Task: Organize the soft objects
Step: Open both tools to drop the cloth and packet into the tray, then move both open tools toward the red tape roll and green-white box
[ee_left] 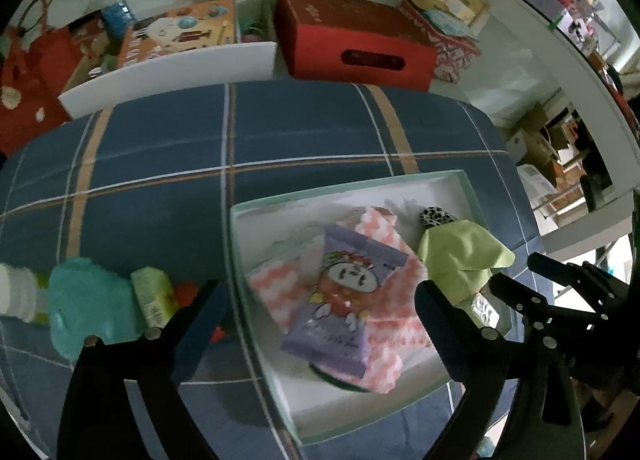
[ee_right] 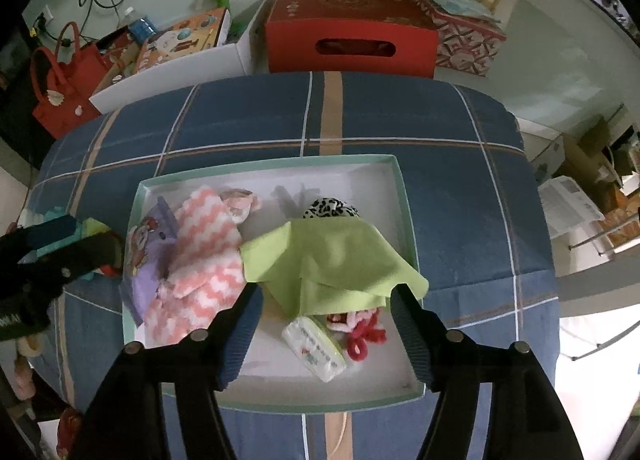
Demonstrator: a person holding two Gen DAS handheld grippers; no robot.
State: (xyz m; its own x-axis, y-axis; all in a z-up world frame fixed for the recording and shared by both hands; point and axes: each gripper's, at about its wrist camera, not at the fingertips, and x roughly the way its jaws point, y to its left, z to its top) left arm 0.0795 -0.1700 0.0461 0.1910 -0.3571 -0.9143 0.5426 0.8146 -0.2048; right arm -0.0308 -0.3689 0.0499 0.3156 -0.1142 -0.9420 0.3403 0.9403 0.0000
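A shallow white box with a mint rim (ee_right: 404,196) (ee_left: 240,252) sits on the blue plaid cloth. In it lie a purple cartoon packet (ee_left: 344,300) (ee_right: 144,256), a pink zigzag cloth (ee_right: 204,260) (ee_left: 384,324), a lime green cloth (ee_right: 332,260) (ee_left: 460,256), a leopard-print piece (ee_right: 330,208), a white tissue pack (ee_right: 314,348) and a red-and-pink knot (ee_right: 360,330). My right gripper (ee_right: 326,300) is open and empty above the green cloth's near edge. My left gripper (ee_left: 320,300) is open and empty over the purple packet. A teal plush (ee_left: 88,300) and a green pack (ee_left: 154,296) lie left of the box.
Behind the table stand a red box (ee_right: 348,36), a white bin (ee_right: 172,76) with toys, a red bag (ee_right: 64,88) and patterned boxes (ee_right: 468,36). The right gripper's body shows at the right in the left wrist view (ee_left: 560,300). Shelves with clutter are at far right.
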